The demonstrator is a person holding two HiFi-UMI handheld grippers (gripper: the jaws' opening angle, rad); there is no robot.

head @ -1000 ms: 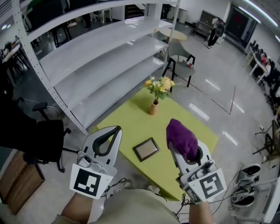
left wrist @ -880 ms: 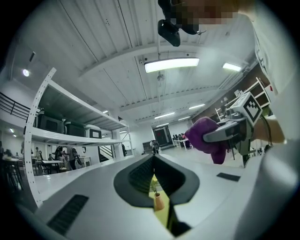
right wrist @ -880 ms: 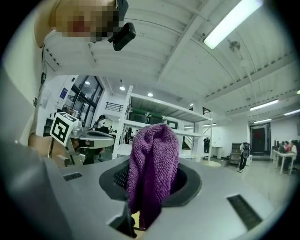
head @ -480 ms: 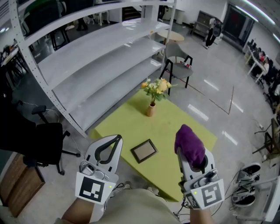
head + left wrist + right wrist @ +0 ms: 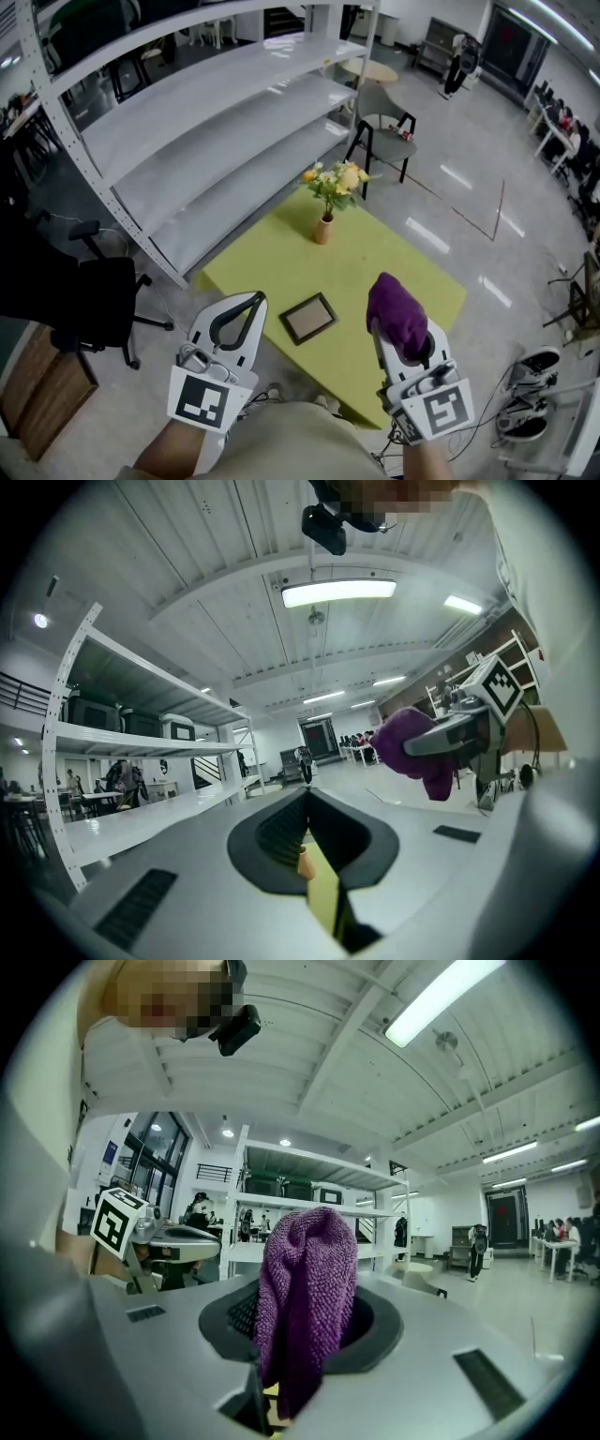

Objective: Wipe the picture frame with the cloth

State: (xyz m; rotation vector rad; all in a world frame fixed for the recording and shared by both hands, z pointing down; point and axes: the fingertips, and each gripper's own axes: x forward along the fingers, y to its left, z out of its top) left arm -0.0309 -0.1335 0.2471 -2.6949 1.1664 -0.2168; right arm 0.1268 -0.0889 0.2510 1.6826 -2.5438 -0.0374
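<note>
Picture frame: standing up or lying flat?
Lying flat. The picture frame rests face up on the green table, not propped.

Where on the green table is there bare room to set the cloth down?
The widest bare patch on the table lies between the vase and the picture frame, running to the right corner. A smaller strip lies between the frame and the left corner. The near edge is crowded by the frame and the right gripper holding the cloth.
</note>
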